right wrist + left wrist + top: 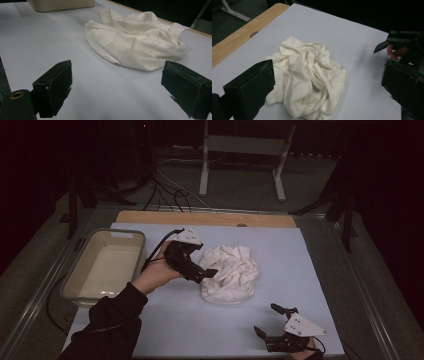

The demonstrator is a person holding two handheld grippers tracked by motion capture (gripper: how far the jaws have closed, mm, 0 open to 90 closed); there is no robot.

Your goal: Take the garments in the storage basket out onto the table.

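Left gripper [212, 271], jaws spread, seemingly touches the cloth [231, 274] edge; right gripper [269, 320] gapes apart.

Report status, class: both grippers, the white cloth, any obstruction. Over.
Left gripper open, at the crumpled white cloth. Right gripper open, apart from it. Tub off to the side, nothing blocking.
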